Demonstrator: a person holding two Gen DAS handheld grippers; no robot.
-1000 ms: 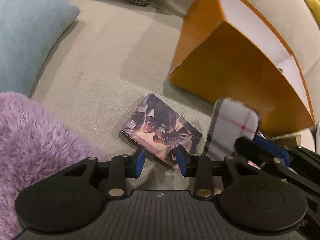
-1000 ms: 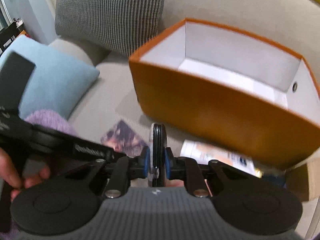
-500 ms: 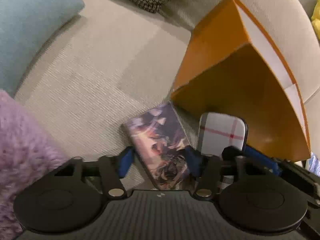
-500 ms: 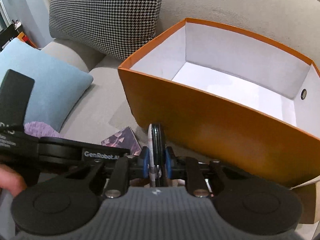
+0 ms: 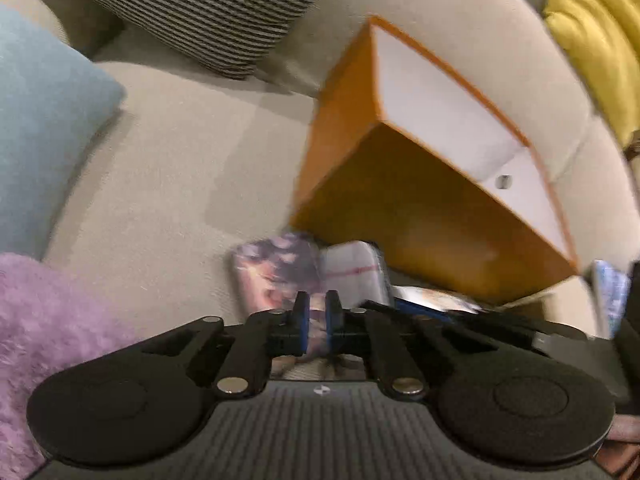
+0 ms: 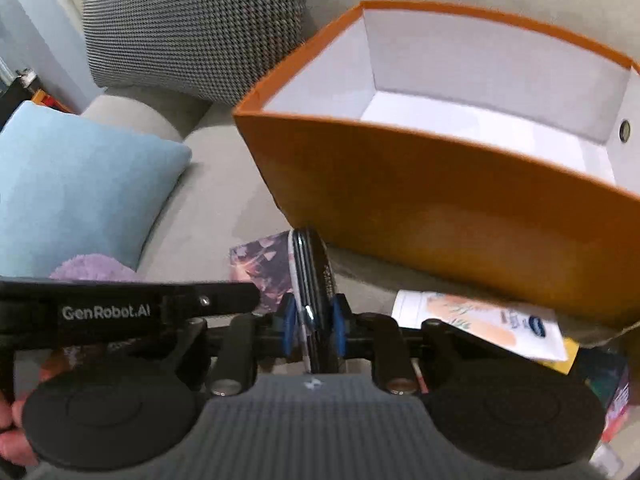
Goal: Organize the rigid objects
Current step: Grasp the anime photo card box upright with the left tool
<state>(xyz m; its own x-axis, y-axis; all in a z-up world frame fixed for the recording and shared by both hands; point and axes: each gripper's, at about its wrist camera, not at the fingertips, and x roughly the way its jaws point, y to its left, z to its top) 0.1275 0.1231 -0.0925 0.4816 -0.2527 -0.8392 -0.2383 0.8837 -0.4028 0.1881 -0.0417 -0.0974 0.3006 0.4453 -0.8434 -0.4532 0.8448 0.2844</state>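
Step in hand, as I judge it: I am carrying two flat pieces to the orange box [image 6: 440, 216], which is standing open toward the back edge of the sofa seat [image 5: 180, 184].

Advice, left side first: I am taking care that the illustrated card [image 5: 268, 276], lying on the seat just in front of the box's near left corner, is pinched by its near edge and lifted level so it does not drag across the cloth. On the right, I am aiming to clear the box's tall near wall before lowering, then set the plaid-cased phone [image 6: 310, 276] down flat against the white floor, not dropped on its edge.

Left claw [image 5: 316, 314]: its jaws have just been closing and are standing almost together over the card's near end. The picture is blurred, so I cannot tell whether they are actually pinching it.

Right claw [image 6: 312, 320]: its jaws have just been tightening, and the blue pads are pressing both faces of the phone, which is standing edge-on and upright between them, short of the box's near wall.
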